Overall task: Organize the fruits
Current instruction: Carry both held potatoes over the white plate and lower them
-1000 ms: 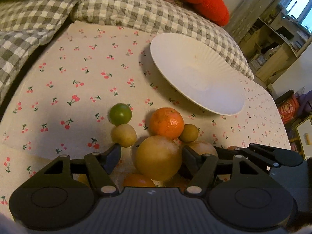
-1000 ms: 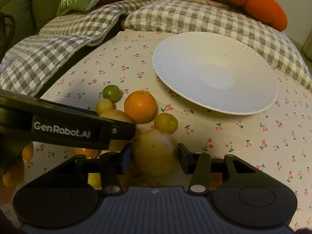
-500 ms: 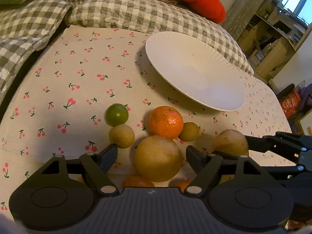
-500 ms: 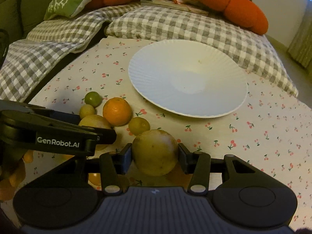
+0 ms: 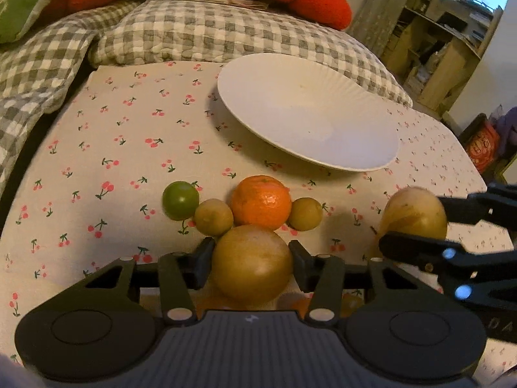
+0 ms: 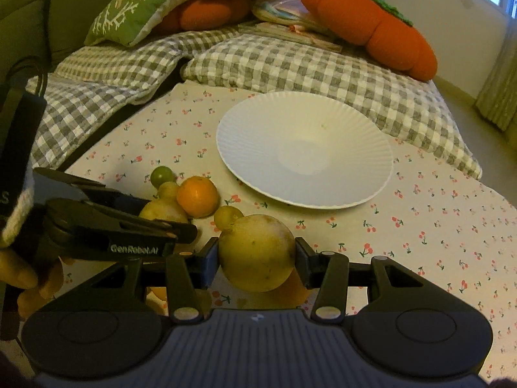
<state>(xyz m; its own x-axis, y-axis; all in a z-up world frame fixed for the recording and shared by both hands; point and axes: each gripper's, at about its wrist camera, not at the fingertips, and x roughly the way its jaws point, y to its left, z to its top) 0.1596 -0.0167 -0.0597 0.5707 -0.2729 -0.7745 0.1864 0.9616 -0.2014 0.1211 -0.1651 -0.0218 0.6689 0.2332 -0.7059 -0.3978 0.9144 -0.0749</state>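
- Left wrist view: the left gripper (image 5: 251,263) is closing its black jaws on a large round yellow-brown fruit (image 5: 252,263); they have just been narrowing, and the pads are now pressing its two flanks. The fruit is sitting at the near edge of the cherry-print tablecloth (image 5: 97,148), probably because it is the nearest big piece in the pile.
- Touching or crowding it behind are a bright orange mandarin (image 5: 260,202), two small round olive-yellow fruits (image 5: 213,217) (image 5: 305,213) and a small green round fruit (image 5: 180,200), so a straight lift seems safest.
- The empty white ribbed plate (image 5: 290,103) is waiting toward the far right edge of the cloth.
- At the right, the right gripper (image 5: 416,221) is carrying a second large yellow fruit (image 5: 415,213).
- Right wrist view: the right gripper (image 6: 257,258) is clamping that pale yellow round fruit (image 6: 257,252) at its widest part, raised off the cloth, seemingly heading for the plate (image 6: 245,123).
- The left gripper (image 6: 161,223) is reaching into the pile at the left.
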